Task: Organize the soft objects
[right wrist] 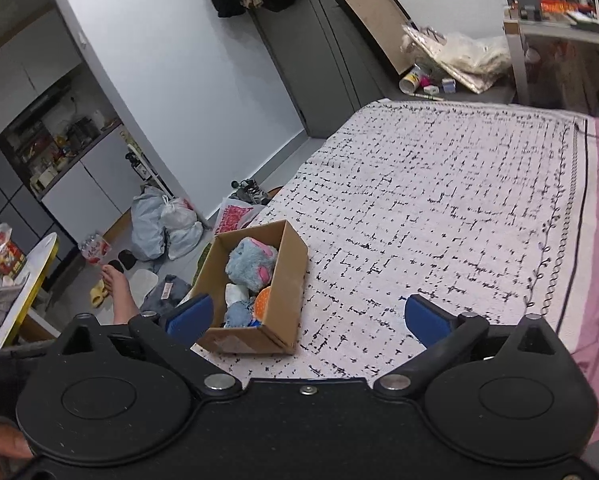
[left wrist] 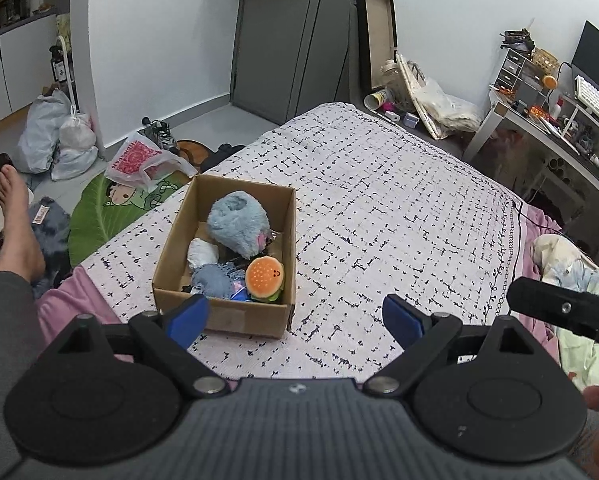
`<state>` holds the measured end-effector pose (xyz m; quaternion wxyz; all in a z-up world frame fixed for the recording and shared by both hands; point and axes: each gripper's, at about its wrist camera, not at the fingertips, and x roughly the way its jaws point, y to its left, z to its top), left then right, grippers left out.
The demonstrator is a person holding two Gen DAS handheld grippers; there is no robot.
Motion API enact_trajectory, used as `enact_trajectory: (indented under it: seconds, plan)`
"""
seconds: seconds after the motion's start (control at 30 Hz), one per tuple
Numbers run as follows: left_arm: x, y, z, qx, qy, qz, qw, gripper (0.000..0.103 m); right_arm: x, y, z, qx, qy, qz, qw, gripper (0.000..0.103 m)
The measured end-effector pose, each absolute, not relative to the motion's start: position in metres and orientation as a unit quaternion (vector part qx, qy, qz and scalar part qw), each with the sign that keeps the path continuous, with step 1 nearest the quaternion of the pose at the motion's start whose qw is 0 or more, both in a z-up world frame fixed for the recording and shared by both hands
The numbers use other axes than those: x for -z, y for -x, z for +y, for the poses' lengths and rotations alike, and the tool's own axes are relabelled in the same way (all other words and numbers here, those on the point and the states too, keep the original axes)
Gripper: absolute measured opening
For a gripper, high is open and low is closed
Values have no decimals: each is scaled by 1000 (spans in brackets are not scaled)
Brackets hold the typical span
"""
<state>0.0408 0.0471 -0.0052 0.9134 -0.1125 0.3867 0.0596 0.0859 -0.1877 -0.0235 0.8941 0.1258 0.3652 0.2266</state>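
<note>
Four-ish soft toys (left wrist: 238, 227) in box (left wrist: 223, 316), long axis running away lengthwise.

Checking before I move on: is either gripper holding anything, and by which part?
Nothing is held. The left gripper and right gripper are both open and empty.

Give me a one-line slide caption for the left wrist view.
Open left gripper above a cardboard box of plush toys on the patterned bedspread.
</note>
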Motion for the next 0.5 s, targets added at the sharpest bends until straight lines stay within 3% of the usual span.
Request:
enact_trajectory:
  seconds: [0.5]
  plan:
    - [-18, -12, 25, -31, 69, 373, 925, 93, 0, -49, -210, -196, -94, 349, 912, 103]
